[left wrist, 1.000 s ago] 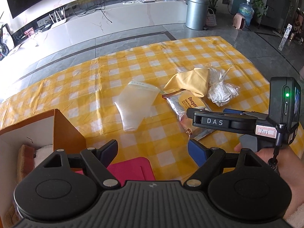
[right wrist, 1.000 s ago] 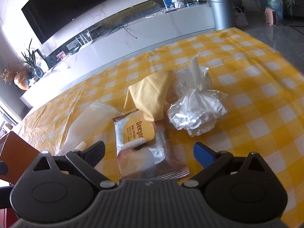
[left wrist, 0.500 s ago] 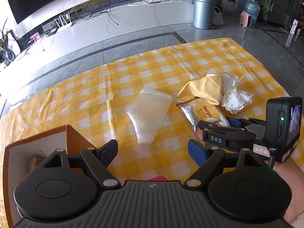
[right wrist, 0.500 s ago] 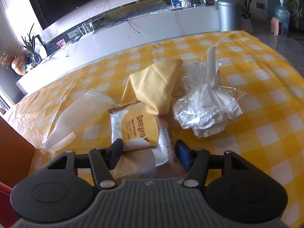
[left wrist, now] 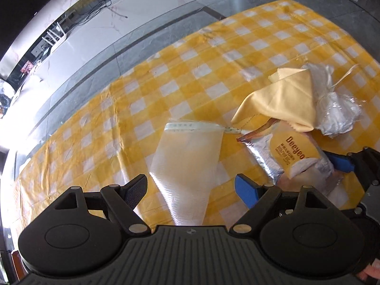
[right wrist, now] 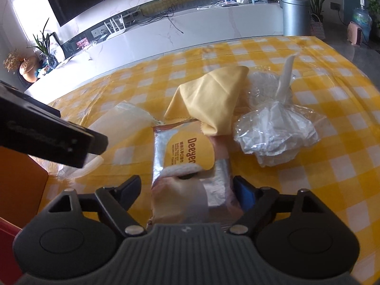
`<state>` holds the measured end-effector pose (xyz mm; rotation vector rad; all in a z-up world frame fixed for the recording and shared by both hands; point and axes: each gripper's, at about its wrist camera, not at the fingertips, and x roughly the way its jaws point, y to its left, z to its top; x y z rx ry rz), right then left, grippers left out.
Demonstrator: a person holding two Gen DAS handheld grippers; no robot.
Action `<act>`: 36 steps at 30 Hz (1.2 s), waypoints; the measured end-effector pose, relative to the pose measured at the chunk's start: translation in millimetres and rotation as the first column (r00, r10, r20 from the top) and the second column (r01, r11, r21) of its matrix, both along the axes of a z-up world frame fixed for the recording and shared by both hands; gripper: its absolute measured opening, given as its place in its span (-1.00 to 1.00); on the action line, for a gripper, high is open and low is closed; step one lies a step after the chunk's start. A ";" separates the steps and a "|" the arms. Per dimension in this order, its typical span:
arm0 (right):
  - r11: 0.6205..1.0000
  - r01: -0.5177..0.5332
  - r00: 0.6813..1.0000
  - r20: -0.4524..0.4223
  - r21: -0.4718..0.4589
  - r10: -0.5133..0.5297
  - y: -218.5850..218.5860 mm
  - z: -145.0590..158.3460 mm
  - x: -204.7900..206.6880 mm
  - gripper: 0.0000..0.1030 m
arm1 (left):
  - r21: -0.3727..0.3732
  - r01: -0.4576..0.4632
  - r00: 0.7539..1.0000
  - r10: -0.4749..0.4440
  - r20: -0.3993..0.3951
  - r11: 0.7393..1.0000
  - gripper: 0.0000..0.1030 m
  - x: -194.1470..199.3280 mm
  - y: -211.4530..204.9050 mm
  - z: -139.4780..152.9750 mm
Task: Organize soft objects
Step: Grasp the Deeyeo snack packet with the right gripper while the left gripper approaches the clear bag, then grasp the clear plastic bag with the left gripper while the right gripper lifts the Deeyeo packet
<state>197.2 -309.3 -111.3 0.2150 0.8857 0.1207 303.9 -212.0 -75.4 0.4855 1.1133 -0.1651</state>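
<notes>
A translucent zip bag (left wrist: 187, 163) lies flat on the yellow-checked tablecloth (left wrist: 213, 47), and my left gripper (left wrist: 190, 190) hangs open just above its near end. To its right lies a silver and yellow wipes pack (right wrist: 190, 156), and my right gripper (right wrist: 190, 190) straddles its near end. Those jaws are opening; a gap shows at the left finger, while the blue right finger (right wrist: 244, 190) sits close to the pack. A folded yellow cloth (right wrist: 213, 95) overlaps the pack's far end. A crumpled clear plastic bag (right wrist: 273, 133) lies to the right of the cloth.
An orange cardboard box wall (right wrist: 21, 185) stands at the left of the right wrist view, with something red (right wrist: 7, 228) below it. The left gripper's black body (right wrist: 47, 137) crosses above the zip bag (right wrist: 118, 118). The table's far edge drops to a grey floor.
My left gripper has swung right and down over the zip bag; the box and the pink thing left its view. My right gripper narrowed around the wipes pack, then widened again.
</notes>
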 end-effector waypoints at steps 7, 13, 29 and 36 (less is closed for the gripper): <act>1.000 -0.004 1.000 0.010 0.016 0.004 0.4 -1.7 1.2 0.84 | 0.144 -0.028 0.999 0.031 -0.017 0.989 0.90 18.7 -8.9 -25.8; 0.998 0.018 1.000 0.006 0.063 -0.019 -5.6 -0.5 0.3 0.84 | 0.345 0.015 1.000 -0.020 0.011 0.939 0.09 26.1 -21.1 -49.9; 1.000 0.025 1.000 0.003 0.003 -0.025 -11.1 6.1 -12.3 -0.11 | 0.061 -0.028 0.967 0.011 0.254 0.998 -0.98 -20.0 3.3 36.2; 0.970 0.055 0.998 0.003 0.236 -0.058 -29.9 11.1 -26.4 -0.14 | 0.018 0.074 0.956 -0.076 0.283 0.997 -0.97 -56.9 0.5 49.6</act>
